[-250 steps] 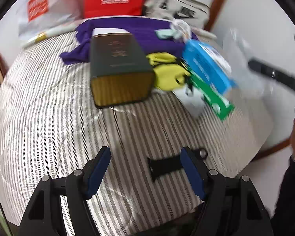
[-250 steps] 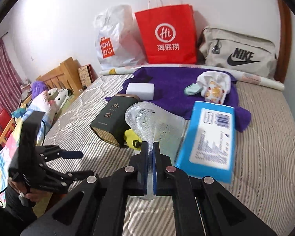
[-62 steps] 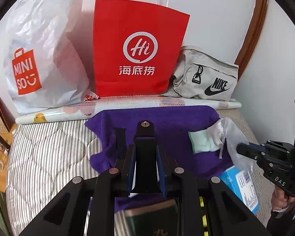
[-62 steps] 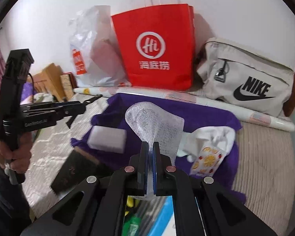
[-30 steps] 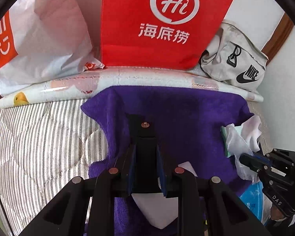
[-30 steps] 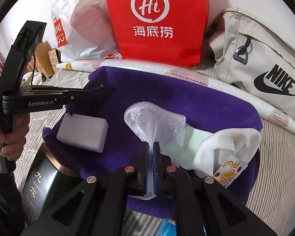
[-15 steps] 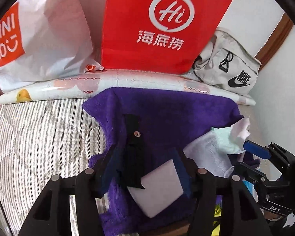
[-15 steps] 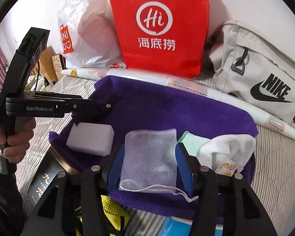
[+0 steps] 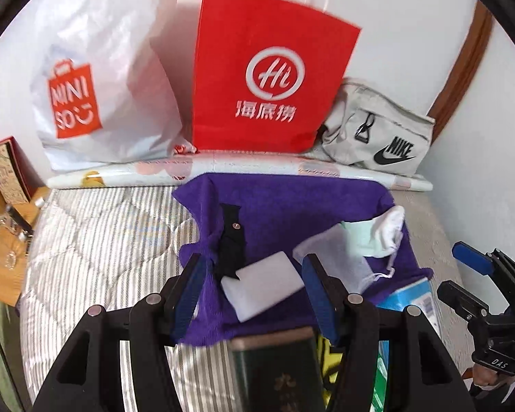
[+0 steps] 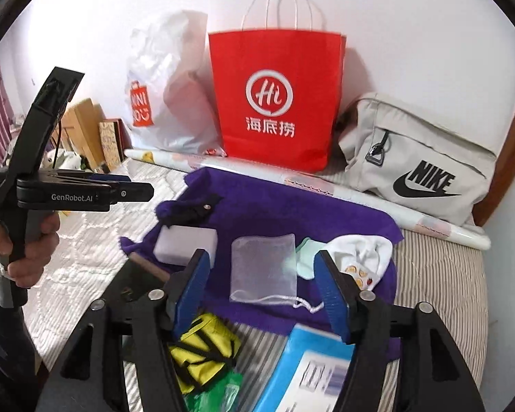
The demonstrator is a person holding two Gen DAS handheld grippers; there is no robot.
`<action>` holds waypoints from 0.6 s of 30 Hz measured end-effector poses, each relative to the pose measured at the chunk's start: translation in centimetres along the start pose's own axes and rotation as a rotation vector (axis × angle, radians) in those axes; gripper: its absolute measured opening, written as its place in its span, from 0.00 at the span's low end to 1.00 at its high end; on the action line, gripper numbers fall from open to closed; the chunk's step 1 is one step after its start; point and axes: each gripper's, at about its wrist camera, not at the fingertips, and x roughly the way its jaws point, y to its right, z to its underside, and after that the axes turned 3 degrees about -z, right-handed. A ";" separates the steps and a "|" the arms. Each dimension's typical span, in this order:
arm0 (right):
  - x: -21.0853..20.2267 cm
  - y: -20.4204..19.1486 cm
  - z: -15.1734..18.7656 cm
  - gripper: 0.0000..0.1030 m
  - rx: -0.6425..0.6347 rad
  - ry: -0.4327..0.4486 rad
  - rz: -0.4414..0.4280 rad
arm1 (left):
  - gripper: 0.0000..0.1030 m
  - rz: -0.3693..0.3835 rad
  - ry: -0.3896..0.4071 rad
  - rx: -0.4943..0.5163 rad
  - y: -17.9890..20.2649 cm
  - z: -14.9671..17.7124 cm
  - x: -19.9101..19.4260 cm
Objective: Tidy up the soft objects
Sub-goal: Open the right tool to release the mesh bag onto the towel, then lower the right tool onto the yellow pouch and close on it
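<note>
L claw (image 9: 252, 290) spread wide, empty, held low over the near edge of the purple towel (image 9: 285, 202), pointing twd the wall. Black strap (image 9: 231, 243) and white foam block (image 9: 262, 285) lie on the towel in the gap betw its fingers (image 9: 187, 292); not touching either. In the R wrist view the L claw (image 10: 134, 192) is seen side-on w/ the person's L hand (image 10: 20, 250) on its grip, above the bed (image 10: 86, 250), left of the towel.

R claw (image 10: 262, 288) also wide, empty, tilted down at the towel. Mesh drawstring pouch (image 10: 262, 266) lies flat on the towel betw its fingers (image 10: 333, 292), cord trailing near edge. Just right of pouch: pale green cloth (image 10: 304, 257), then white sock w/ fruit print (image 10: 364, 254), both on the towel.

Around: dark green tin (image 9: 279, 370) close under L claw, partly blocking view. Yellow pouch (image 10: 202, 353) and blue packet (image 10: 305, 367) on the bed at the towel's near edge, under R claw. Behind towel: rolled mat (image 10: 343, 185), red Hi bag (image 10: 278, 99), white Miniso bag (image 10: 164, 103), grey Nike bag (image 10: 419, 168), all vs the wall.
</note>
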 end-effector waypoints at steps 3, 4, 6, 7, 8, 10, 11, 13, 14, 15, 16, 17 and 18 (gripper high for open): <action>-1.9 -0.3 0.8 0.62 0.017 0.014 -0.019 | 0.54 -0.001 0.042 0.017 0.8 1.2 -2.3; -2.4 -0.4 1.1 0.62 0.024 0.020 -0.029 | 0.54 -0.001 0.049 0.023 1.0 1.6 -2.8; -3.5 -0.6 1.9 0.62 0.043 0.030 -0.050 | 0.54 0.010 0.054 0.039 1.6 2.6 -4.0; -3.9 -0.8 2.3 0.62 0.049 0.032 -0.059 | 0.54 0.021 0.056 0.051 2.0 3.2 -4.5; -4.4 -0.9 2.7 0.62 0.055 0.035 -0.066 | 0.54 0.024 0.057 0.057 2.2 3.8 -5.0; -5.1 -1.2 3.5 0.62 0.063 0.040 -0.076 | 0.54 0.021 0.052 0.049 2.3 5.0 -5.6; -5.5 -1.4 4.0 0.62 0.065 0.039 -0.082 | 0.54 0.022 0.048 0.042 2.2 5.5 -5.9; -5.9 -1.9 4.8 0.62 0.069 0.031 -0.099 | 0.54 0.031 0.038 0.024 1.8 6.6 -6.4; -6.1 -2.1 5.2 0.62 0.071 0.025 -0.113 | 0.54 0.033 0.035 0.014 1.6 7.2 -6.6; -6.2 -2.3 5.7 0.62 0.072 0.015 -0.128 | 0.54 0.033 0.031 0.008 1.4 7.7 -6.8; -6.3 -2.6 6.3 0.62 0.072 0.005 -0.137 | 0.54 0.031 0.028 0.003 1.3 8.2 -7.0; -6.3 -2.8 6.8 0.62 0.070 -0.003 -0.140 | 0.54 0.031 0.027 -0.002 1.1 8.6 -7.2; -6.3 -3.1 7.2 0.62 0.066 -0.010 -0.143 | 0.54 0.031 0.026 -0.008 0.9 9.1 -7.4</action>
